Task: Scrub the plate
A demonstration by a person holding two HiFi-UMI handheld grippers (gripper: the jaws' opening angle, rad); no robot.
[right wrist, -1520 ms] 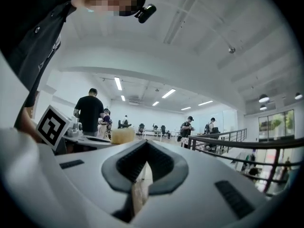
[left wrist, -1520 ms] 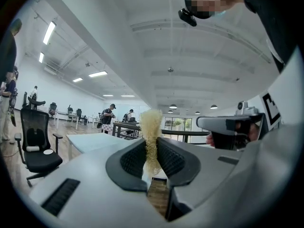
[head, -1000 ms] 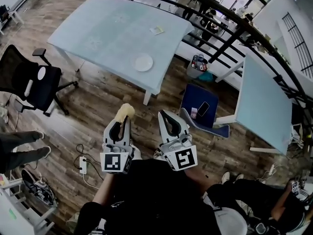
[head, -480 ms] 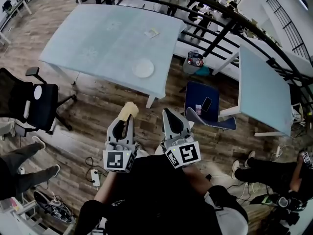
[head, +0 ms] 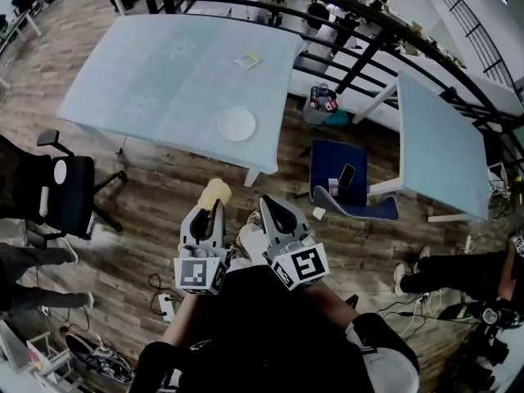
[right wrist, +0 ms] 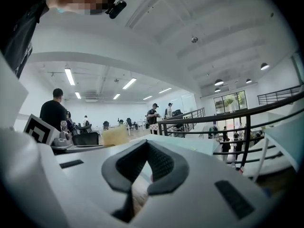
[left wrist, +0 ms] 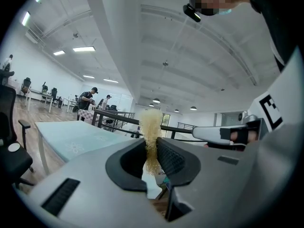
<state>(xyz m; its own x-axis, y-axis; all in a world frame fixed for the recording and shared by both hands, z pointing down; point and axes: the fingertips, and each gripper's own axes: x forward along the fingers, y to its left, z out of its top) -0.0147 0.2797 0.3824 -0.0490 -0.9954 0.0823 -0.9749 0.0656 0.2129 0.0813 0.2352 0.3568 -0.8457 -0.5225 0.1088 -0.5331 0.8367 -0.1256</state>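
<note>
Yellow fibrous scrubber (head: 214, 192) is clamped in the fingers of the left gripper (head: 211, 211); the right gripper (head: 273, 207) is clenched, empty. White plate (head: 237, 124) lies on the bench (head: 147, 64), well beyond both. Scrubbing seems unstarted; next, reach forward.

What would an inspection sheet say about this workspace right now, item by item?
Surface: pale blue table, mostly bare.
Job's things: white plate near the table's front edge; yellow scrubber held away from it.
Clutter: small yellowish item at the table's far edge.
Grippers: left hand-held gripper shut on the scrubber; right hand-held gripper shut, empty.
Cables: power strip with leads on the floor.
Surroundings: office chair, blue seat carrying a phone, second table, black railing.
</note>
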